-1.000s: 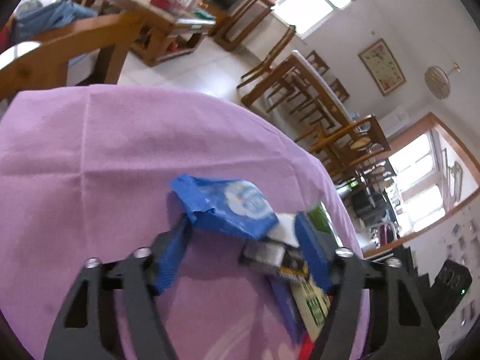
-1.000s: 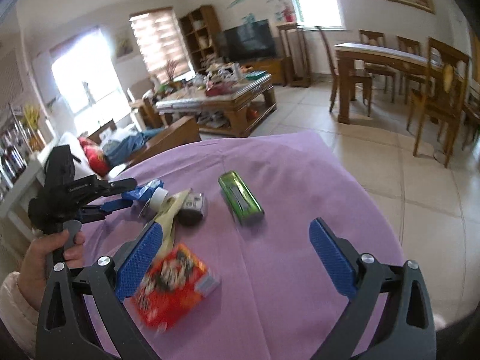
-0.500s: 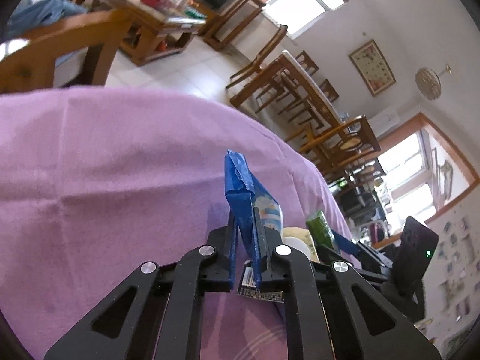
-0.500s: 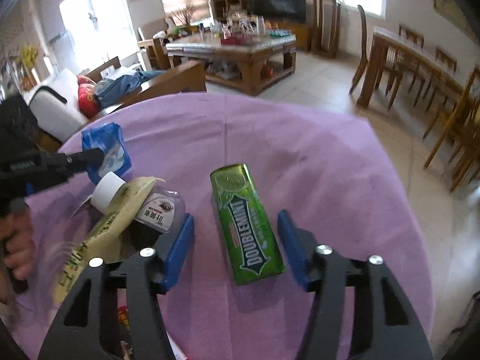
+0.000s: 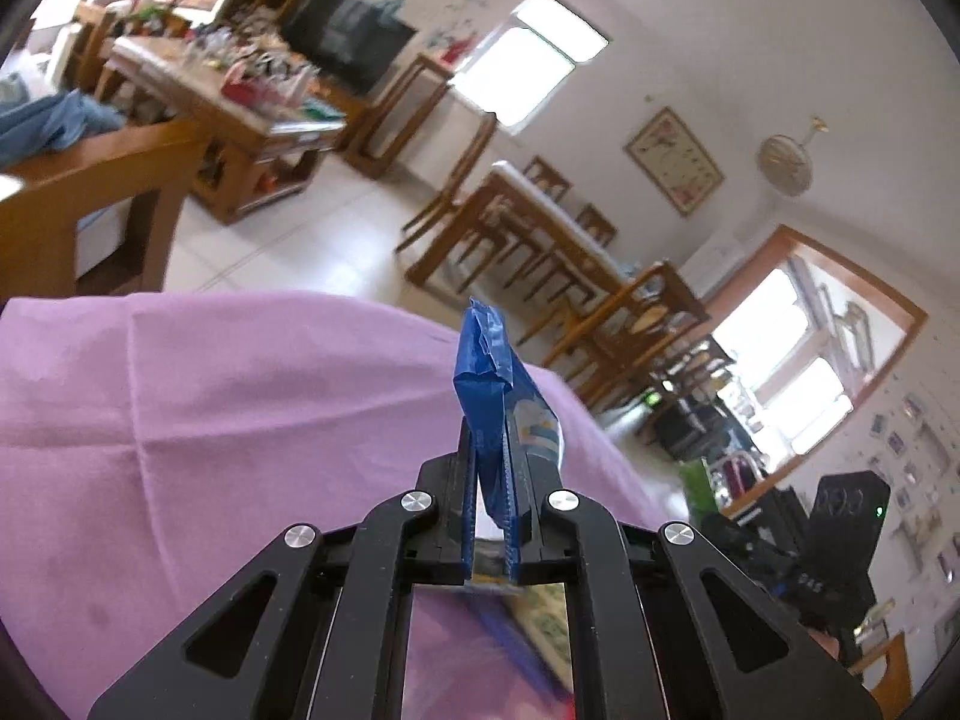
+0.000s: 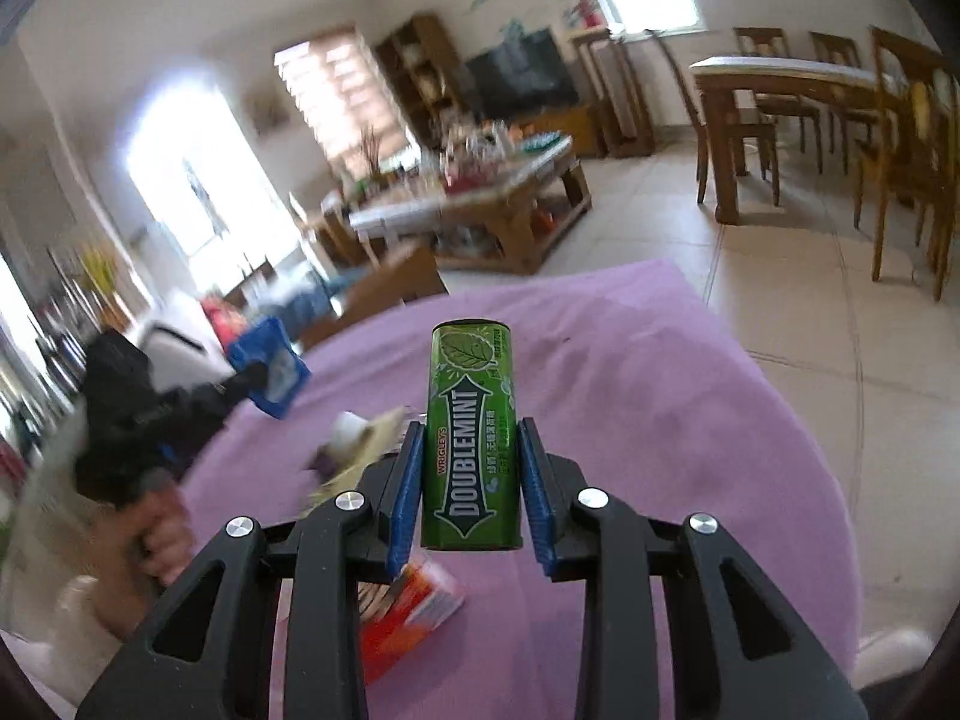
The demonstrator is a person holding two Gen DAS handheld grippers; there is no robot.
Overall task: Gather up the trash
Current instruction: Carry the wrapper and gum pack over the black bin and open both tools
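Observation:
My left gripper (image 5: 489,441) is shut on a crumpled blue wrapper (image 5: 486,372), which stands up out of the pads above the purple tablecloth (image 5: 210,390). The right wrist view shows that blue wrapper (image 6: 273,369) held off the table at the left, with a hand (image 6: 159,534) on the handle. My right gripper (image 6: 471,425) is closing, and its blue pads press both sides of a green Doublemint gum pack (image 6: 468,372), which is raised above the cloth (image 6: 660,420). A white-capped small bottle (image 6: 348,426), a yellowish pouch (image 6: 381,438) and a red packet (image 6: 414,618) lie below, blurred.
The round table's edge drops to a tiled floor (image 6: 810,300) on the far side and at the right. Beyond stand a cluttered wooden coffee table (image 6: 480,204), a dining table with chairs (image 6: 810,102) and a wooden chair back (image 5: 90,180) close to the cloth.
The left gripper closed on the blue wrapper and lifted it upright. The right gripper moved over the green gum pack, closed on it and raised it off the cloth.

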